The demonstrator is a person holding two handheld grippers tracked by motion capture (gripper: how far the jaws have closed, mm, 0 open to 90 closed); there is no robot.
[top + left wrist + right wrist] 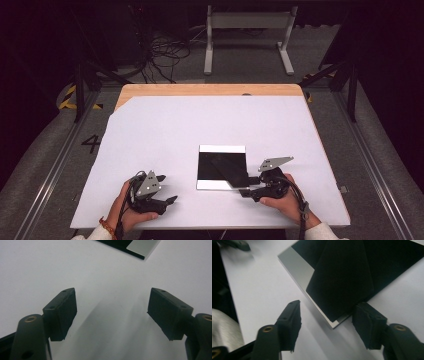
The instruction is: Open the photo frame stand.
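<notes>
A dark "4" is painted on the floor (91, 144).

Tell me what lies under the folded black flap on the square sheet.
Under the folded black flap lies the square sheet, black with white strips along two edges. The flap covers one corner region, so whatever is beneath it there cannot be seen.

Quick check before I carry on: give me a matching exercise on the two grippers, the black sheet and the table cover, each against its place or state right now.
1. left gripper
2. right gripper
3. black sheet
4. white table cover

A. spread over the wooden tabletop
B. open at the sheet's near right corner
C. open over bare cover, apart from the sheet
D. lies flat, one corner folded over

Pairs: 1-C, 2-B, 3-D, 4-A
</notes>
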